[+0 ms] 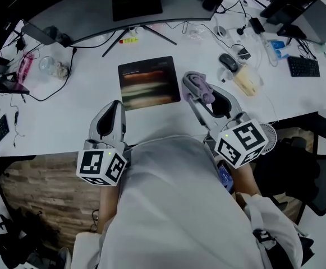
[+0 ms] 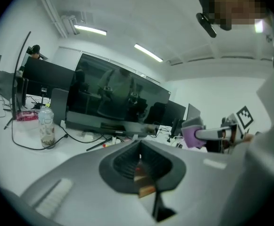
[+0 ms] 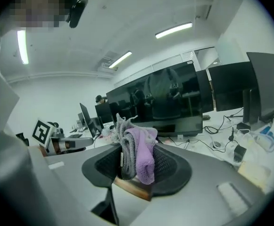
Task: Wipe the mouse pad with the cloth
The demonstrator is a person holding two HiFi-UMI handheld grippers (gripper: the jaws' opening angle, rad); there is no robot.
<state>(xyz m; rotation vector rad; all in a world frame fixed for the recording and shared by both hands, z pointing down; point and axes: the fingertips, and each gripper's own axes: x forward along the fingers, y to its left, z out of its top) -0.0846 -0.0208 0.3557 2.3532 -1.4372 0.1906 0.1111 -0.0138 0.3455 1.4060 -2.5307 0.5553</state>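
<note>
The right gripper [image 3: 136, 166] was clamped on the cloth [image 3: 137, 149] (a grey and lilac bundle bunched upright between the jaws). In the head view the cloth sat just beside the right edge of the mouse pad [image 1: 148, 82]; contact between them could not be determined. The mouse pad lay flat on the white desk [image 1: 78, 108], in front of the monitor stand [image 1: 137, 33]. The left gripper [image 2: 139, 166] had its jaws pressed together on nothing, near the desk's front edge and apart from the pad.

Fuzzy soft cloth [image 3: 139, 157], seemingly glossy mouse pad [image 1: 148, 83], smooth matt table [image 1: 67, 112]
</note>
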